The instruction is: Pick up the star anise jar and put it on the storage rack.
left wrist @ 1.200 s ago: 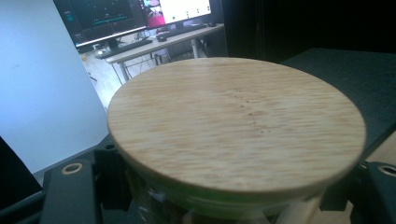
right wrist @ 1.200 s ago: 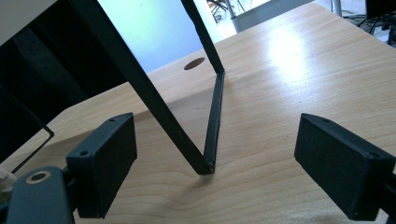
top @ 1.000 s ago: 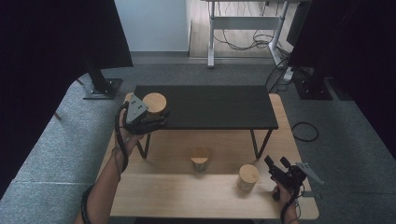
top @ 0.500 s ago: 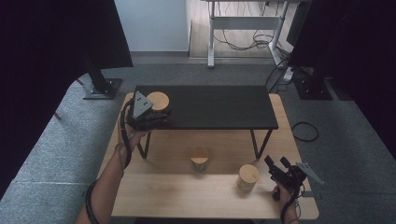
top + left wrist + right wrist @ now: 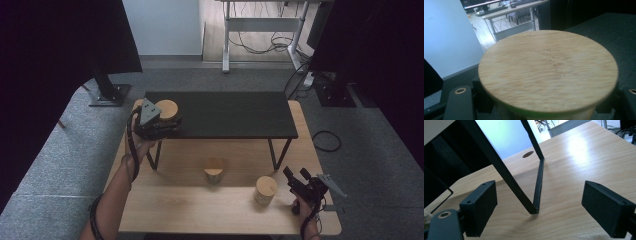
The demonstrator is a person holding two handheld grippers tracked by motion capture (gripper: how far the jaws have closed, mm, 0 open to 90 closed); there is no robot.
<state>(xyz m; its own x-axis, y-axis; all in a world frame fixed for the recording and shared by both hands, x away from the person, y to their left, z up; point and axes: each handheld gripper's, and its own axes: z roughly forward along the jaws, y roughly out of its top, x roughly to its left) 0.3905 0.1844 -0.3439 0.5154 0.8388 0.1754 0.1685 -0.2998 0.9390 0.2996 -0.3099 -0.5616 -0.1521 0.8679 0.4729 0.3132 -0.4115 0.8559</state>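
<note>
A wooden cylinder (image 5: 167,108) stands upright on the left end of the black shelf (image 5: 230,114). My left gripper (image 5: 166,120) reaches around it from the near side. In the left gripper view its round top (image 5: 549,70) covers the pads, and the black jaws show just beneath at both sides. These jaws have just been opening, with the cylinder still between them. My right gripper (image 5: 296,174) rests open at the front right of the wooden table (image 5: 170,210), with nothing between its jaws (image 5: 541,200). A second cylinder (image 5: 265,189) stands just left of it, and a third (image 5: 214,170) sits mid-table.
The shelf stands on thin black legs (image 5: 274,153), one of which rises ahead of the right gripper (image 5: 537,185). Grey carpet (image 5: 60,150) surrounds the table. A desk frame with cables (image 5: 260,40) stands at the back.
The left hand has shifted only slightly at the shelf's left end, with the cylinder staying there. The right gripper has not moved.
</note>
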